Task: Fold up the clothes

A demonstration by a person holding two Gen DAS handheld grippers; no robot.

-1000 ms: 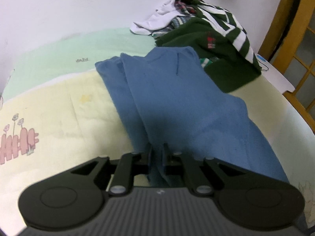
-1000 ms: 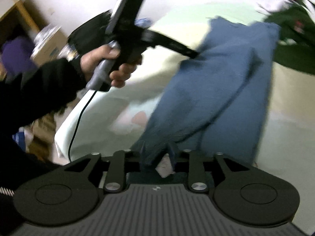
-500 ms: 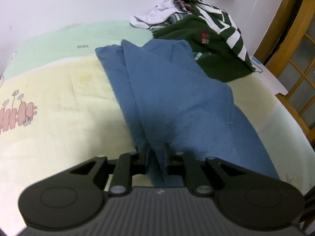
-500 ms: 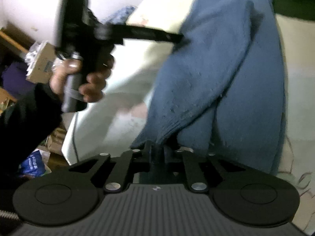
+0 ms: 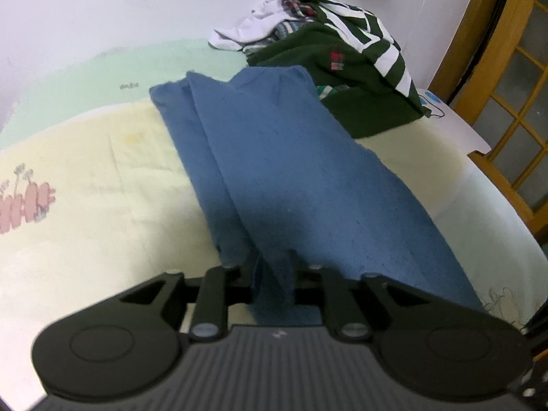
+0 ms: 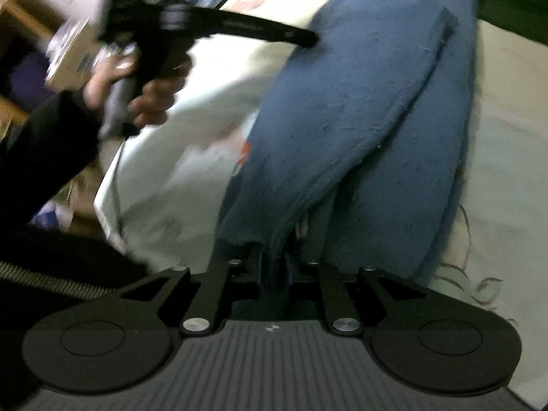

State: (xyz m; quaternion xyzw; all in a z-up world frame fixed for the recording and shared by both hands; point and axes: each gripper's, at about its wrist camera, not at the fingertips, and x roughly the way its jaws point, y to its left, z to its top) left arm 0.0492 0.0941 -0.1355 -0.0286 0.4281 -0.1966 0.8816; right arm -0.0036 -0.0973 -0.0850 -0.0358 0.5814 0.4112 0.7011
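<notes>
A blue knitted garment (image 5: 291,171) stretches lengthwise over the bed sheet (image 5: 85,205), folded along its length. My left gripper (image 5: 274,274) is shut on its near edge, a fold of blue cloth pinched between the fingers. In the right wrist view the same blue garment (image 6: 376,120) hangs taut, and my right gripper (image 6: 274,267) is shut on a bunched corner of it. The left gripper (image 6: 301,37) appears there too, held by a hand (image 6: 137,82), its tip at the garment's far edge.
A heap of clothes, dark green striped (image 5: 359,68) and white (image 5: 253,27), lies at the bed's far end against the wall. A wooden-framed door (image 5: 507,78) stands to the right. Boxes and clutter (image 6: 41,61) sit beside the bed.
Both grippers have kept their hold on the blue garment. The right gripper's view has swung closer over the cloth, and the hand with the left gripper sits higher in its view.
</notes>
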